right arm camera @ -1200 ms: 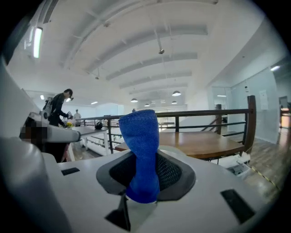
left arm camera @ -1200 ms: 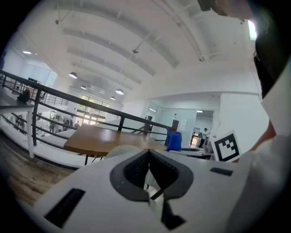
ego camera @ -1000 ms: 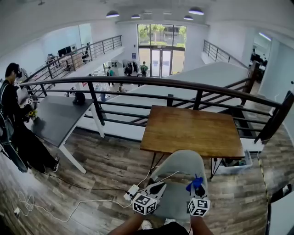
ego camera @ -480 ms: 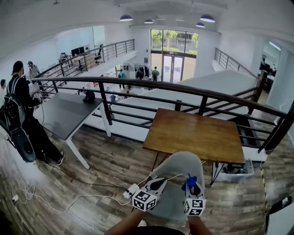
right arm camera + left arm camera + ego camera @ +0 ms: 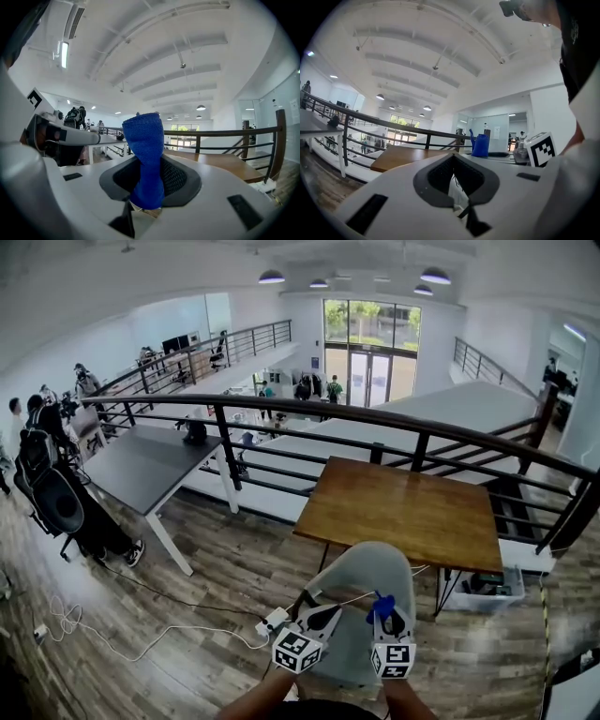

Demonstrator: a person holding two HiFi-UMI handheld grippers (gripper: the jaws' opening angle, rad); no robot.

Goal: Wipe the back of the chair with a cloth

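On my right gripper (image 5: 391, 618) the fingers clamp the blue cloth (image 5: 146, 140) over the grey chair (image 5: 370, 568) back, while my left gripper (image 5: 453, 164) beside it has its fingers together, empty

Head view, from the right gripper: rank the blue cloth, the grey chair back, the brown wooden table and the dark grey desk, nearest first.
1. blue cloth, clamped in the right gripper itself.
2. grey chair back, directly under and ahead of it.
3. brown wooden table, beyond the chair.
4. dark grey desk, far off to the left by the railing.
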